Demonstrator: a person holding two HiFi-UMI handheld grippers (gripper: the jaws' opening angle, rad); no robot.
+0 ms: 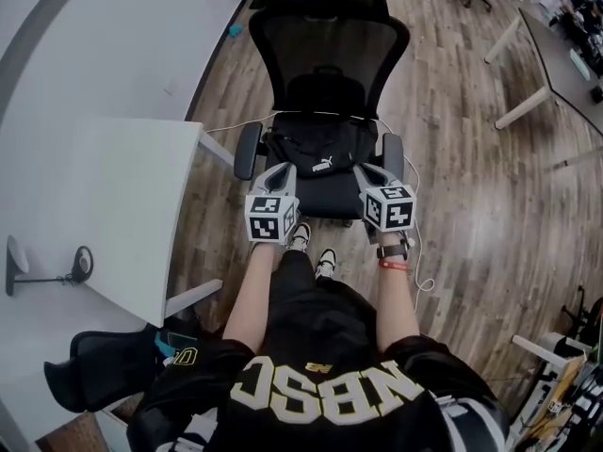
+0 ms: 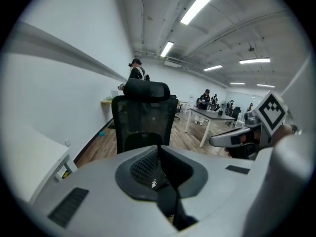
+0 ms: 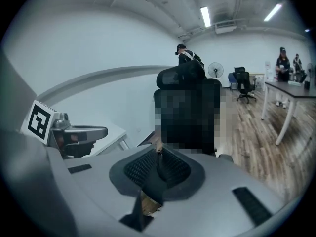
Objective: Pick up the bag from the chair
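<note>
**Head view.** The person stands facing a black office chair (image 1: pixel 330 45). The one black bag (image 1: pixel 316 144) lies on the chair's seat, between the two armrests (image 1: pixel 248 151), with its white logo turned toward the front. The left claw (image 1: pixel 280 170) and the right claw (image 1: pixel 369 171) reach in over the seat's front edge, one at each front corner of the bag. This is probably so that the load is shared and comes up level. One white bench (image 1: pixel 113 186) stands just beside the chair on the left. A second dark chair (image 1: pixel 94 384) sits at the lower left, well apart from the work.

**Left gripper view.** The left claw's jaws are drawn together. Dark fabric carrying the white logo (image 2: pixel 154 183) is pinched between the pads, so this claw looks clamped on the bag. The chair's mesh back rises upright ahead, and the other claw shows at the right, at about the same height.

**Right gripper view.** The right claw's jaws also meet. A narrow dark fold between the pads (image 3: pixel 148 164) reads as the bag's material, though less plainly. Wooden floor shows through the gap lower down.

In all there are one bag, two claws, two armrests and two nearby chairs.
</note>
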